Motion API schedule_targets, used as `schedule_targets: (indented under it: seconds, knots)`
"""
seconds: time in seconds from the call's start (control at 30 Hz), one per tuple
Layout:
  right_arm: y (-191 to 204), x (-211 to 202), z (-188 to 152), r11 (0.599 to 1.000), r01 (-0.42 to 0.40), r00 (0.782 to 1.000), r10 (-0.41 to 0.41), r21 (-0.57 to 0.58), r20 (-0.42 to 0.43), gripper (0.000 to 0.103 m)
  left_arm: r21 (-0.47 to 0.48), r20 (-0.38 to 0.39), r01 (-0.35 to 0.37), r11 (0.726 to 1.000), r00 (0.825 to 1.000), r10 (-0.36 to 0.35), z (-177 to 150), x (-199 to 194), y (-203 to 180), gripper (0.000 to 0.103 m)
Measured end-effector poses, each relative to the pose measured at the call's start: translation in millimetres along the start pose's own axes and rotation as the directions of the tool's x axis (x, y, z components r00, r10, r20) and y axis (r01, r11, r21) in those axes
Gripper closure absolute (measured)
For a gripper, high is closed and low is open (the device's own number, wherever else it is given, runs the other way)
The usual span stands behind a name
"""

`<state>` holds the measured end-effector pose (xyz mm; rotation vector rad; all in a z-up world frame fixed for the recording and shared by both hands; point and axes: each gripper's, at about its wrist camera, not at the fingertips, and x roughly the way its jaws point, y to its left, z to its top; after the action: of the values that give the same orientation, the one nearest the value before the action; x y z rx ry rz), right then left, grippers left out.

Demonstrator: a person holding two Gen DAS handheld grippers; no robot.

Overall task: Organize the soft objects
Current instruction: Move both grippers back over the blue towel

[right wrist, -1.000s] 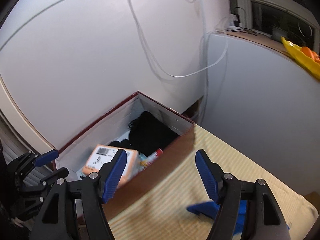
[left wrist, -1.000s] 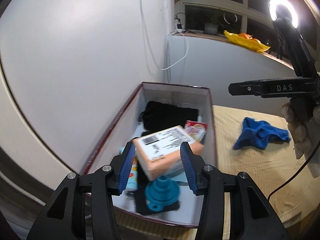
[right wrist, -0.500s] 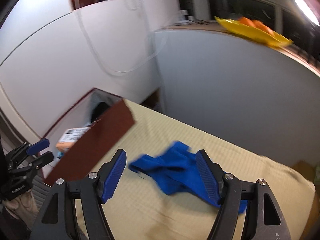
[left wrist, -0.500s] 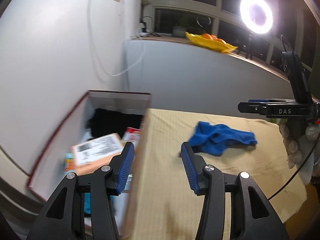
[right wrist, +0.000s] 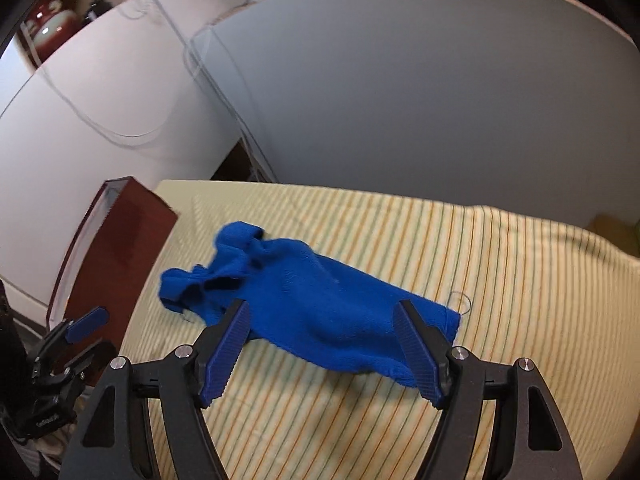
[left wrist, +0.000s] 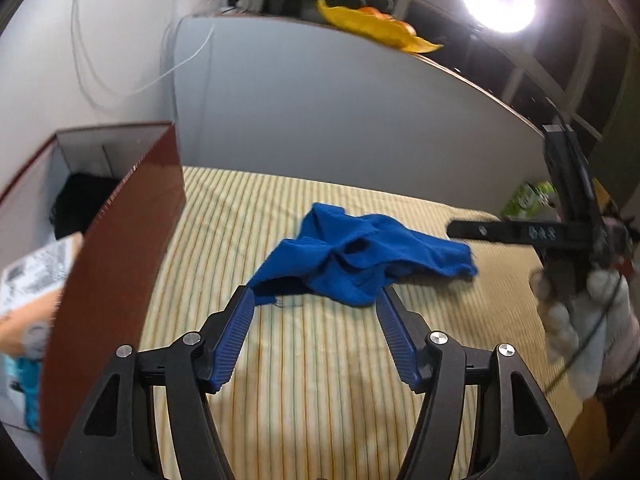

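Right wrist: blue cloth (right wrist: 316,300) (crumpled) beyond right claw (right wrist: 322,308).

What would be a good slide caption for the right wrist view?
Open right hand-held gripper poised over a crumpled blue cloth on a striped tablecloth.

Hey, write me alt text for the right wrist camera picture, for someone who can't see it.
A crumpled blue knit cloth lies on a yellow striped tablecloth, with the right gripper just above it, jaws open to either side of the fabric and not pressing on it. At the left stand a dark red box and the left gripper.
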<state>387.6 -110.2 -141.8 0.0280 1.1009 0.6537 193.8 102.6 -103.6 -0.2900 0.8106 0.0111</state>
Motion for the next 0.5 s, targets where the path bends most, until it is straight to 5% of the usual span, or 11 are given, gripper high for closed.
schedule_targets:
  seconds: [0.27, 0.5]
  knots:
    - [-12, 29, 1, 0.994, -0.057, 0.997, 0.061, 0.096, -0.037, 0.033, -0.011, -0.091, -0.024, 1.0, 0.996, 0.023, 6, 52, 1, 0.04]
    - [-3, 47, 5, 0.987, -0.101, 0.991, 0.111, 0.122, -0.077, 0.033, 0.014, -0.16, 0.041, 0.999, 0.986, -0.038, 9, 79, -7, 0.04]
